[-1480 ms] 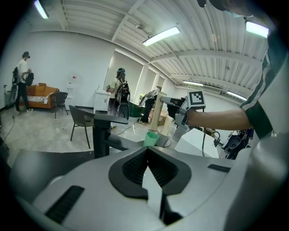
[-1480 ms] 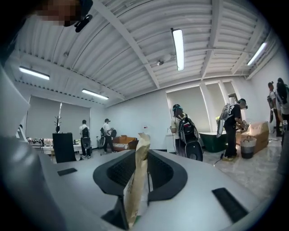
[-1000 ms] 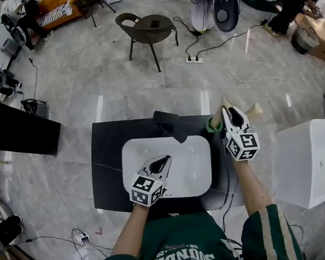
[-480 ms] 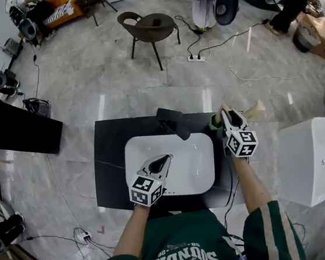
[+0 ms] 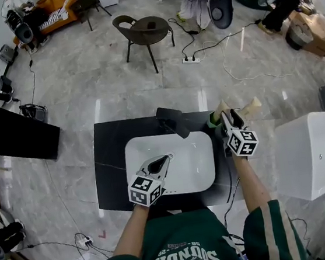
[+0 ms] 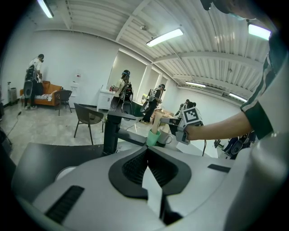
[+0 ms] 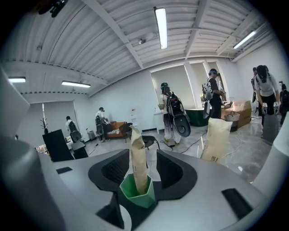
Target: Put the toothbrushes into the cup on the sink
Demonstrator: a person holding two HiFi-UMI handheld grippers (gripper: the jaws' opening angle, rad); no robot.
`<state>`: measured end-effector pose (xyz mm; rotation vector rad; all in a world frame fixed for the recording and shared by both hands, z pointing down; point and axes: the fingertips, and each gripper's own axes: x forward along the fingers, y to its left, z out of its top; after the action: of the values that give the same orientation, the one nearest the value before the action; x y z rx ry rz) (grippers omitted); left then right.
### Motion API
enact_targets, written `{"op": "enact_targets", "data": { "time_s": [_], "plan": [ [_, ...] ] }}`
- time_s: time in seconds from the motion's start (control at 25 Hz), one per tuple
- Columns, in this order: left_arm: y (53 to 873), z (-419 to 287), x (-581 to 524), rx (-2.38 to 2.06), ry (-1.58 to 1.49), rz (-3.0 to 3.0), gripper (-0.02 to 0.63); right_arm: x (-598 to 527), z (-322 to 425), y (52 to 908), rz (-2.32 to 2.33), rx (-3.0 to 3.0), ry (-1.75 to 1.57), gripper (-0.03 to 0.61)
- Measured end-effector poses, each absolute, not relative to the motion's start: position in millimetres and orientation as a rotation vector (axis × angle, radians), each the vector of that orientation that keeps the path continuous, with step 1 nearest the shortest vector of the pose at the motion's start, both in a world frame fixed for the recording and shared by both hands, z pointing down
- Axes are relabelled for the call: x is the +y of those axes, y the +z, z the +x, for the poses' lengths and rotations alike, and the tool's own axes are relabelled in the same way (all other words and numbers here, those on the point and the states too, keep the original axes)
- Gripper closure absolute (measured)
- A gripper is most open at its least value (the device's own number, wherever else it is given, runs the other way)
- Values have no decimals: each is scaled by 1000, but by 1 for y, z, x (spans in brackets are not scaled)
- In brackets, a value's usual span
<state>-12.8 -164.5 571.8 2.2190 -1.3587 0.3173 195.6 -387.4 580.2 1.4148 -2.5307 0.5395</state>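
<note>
A green cup (image 5: 214, 121) stands on the black counter right of the white sink (image 5: 133, 153). A tan paper-wrapped toothbrush (image 7: 137, 153) stands upright in the cup (image 7: 137, 196), between the jaws of my right gripper (image 7: 141, 155). Those jaws have just been opening, and a gap shows on both sides of the wrapper. From above, the right gripper (image 5: 227, 117) sits just behind the cup with the toothbrush (image 5: 221, 108) sticking up. My left gripper (image 5: 167, 156) hovers over the basin, shut and empty (image 6: 147, 151). Cup (image 6: 153, 137) and toothbrush (image 6: 156, 122) lie ahead of it.
A black faucet (image 5: 172, 122) rises at the sink's back edge. A white mug (image 6: 168, 137) stands beside the green cup. A tan paper bag (image 5: 252, 107) stands beyond the counter's right side. A white cabinet (image 5: 312, 155) is at the right, a chair (image 5: 144, 28) farther back.
My right gripper has sunk a little at the green cup with the wrapped toothbrush. The left gripper has stayed over the basin.
</note>
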Motion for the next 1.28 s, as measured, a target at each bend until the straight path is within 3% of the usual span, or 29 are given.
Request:
{"op": "enact_targets", "data": {
  "time_s": [1.04,1.16,1.28],
  "plan": [
    [553,-51,-138,-1318,265,2307,603,-279,151,574,1479,-2417,482,387],
    [551,-59,-136,-1318,260,2313,603,-262,136,575,1441,-2413,474,399],
    [551,-64,-132,-1313,254,2316,603,-247,122,569,1414,-2427,463,451]
  ]
}}
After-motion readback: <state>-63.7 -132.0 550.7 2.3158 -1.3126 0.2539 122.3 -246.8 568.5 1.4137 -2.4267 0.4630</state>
